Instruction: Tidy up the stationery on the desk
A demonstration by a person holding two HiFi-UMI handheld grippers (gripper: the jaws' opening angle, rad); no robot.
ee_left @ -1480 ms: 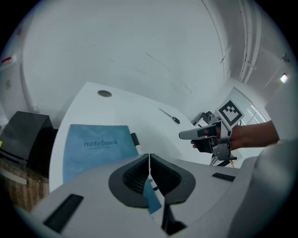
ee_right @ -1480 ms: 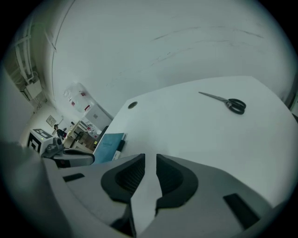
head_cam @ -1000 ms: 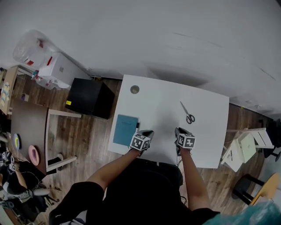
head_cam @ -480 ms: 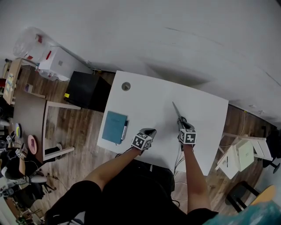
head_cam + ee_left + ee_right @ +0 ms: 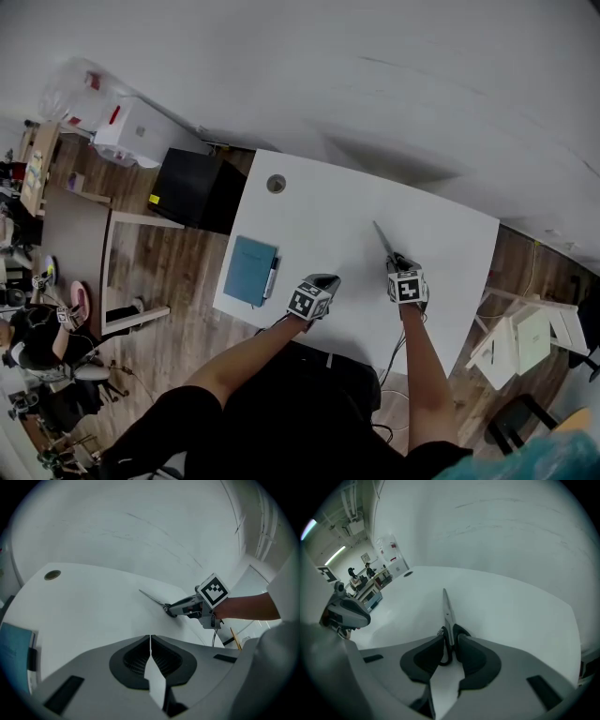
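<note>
A pair of scissors (image 5: 383,241) lies flat on the white desk (image 5: 328,216), blades pointing away from me. My right gripper (image 5: 397,263) points down at the handles. Its jaws have just been opening. In the right gripper view the black handle loops (image 5: 446,648) sit between the two pads and the blade (image 5: 447,611) runs out ahead; the right gripper (image 5: 450,645) is open around them. My left gripper (image 5: 322,280) hovers over bare desk to the left, shut on nothing (image 5: 150,641). A teal notebook (image 5: 249,270) with a dark pen (image 5: 271,277) beside it lies at the desk's left edge.
A round cable hole (image 5: 276,184) sits at the desk's far left corner. A black cabinet (image 5: 192,195) stands left of the desk and a white stool (image 5: 525,328) to its right. The notebook (image 5: 14,648) shows at the left gripper view's lower left.
The right gripper came forward onto the scissors' handles, which now lie between its jaws. The left gripper slid right, away from the notebook.
</note>
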